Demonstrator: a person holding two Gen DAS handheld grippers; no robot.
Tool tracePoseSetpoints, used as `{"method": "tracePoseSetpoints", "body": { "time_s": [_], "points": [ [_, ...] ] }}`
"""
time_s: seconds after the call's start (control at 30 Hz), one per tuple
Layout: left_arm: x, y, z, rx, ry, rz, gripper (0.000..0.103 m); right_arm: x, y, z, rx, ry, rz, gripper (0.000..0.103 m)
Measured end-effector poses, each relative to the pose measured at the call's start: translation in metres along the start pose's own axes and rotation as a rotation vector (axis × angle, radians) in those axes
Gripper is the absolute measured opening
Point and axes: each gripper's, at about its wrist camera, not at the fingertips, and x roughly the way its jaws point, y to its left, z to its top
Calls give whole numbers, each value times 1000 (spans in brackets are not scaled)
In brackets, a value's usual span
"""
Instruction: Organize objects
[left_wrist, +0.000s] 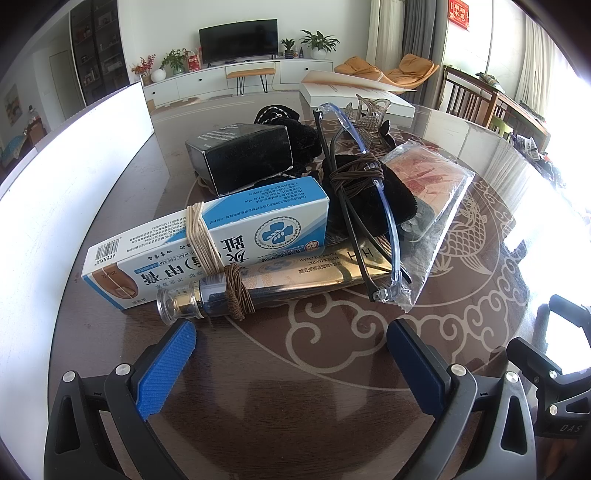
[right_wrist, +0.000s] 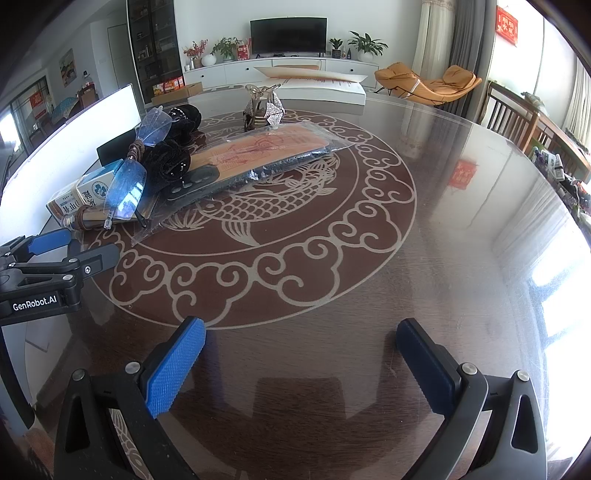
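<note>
Risking snagging the clear glasses (left_wrist: 369, 206) draped over the cream tube (left_wrist: 280, 280) and dragging the pile across the table (left_wrist: 332, 354) — tube lying just ahead of the left hand-held gripper (left_wrist: 291, 343), spread and empty, right hand-held gripper (right_wrist: 301, 343) likewise gaping, well apart.

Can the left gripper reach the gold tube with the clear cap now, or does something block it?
Probably yes. The left gripper is open, and the gold tube lies just ahead at the pile's near edge, with nothing between.
</note>
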Motion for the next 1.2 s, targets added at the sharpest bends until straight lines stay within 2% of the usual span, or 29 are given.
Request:
{"method": "tracePoseSetpoints", "body": {
  "time_s": [0.63, 0.73, 0.83, 1.0, 1.13, 1.2],
  "points": [
    [0, 0, 0, 3, 4, -2, 103, 0, 0, 0, 0, 1, 2, 103],
    [-9, 6, -12, 26, 36, -16, 103, 0, 0, 0, 0, 1, 3, 103],
    [-22, 23, -30, 28, 29, -19, 103, 2, 1, 1, -1, 2, 3, 103],
    [-25, 39, -36, -6, 21, 5, 103, 4, 2, 4, -6, 6, 6, 103],
    [-25, 39, -37, -12, 18, 5, 103, 13, 10, 26, -54, 68, 68, 103],
    [-24, 40, -36, -11, 17, 3, 103, 7, 16, 47, -5, 27, 127, 103]
  ]
}}
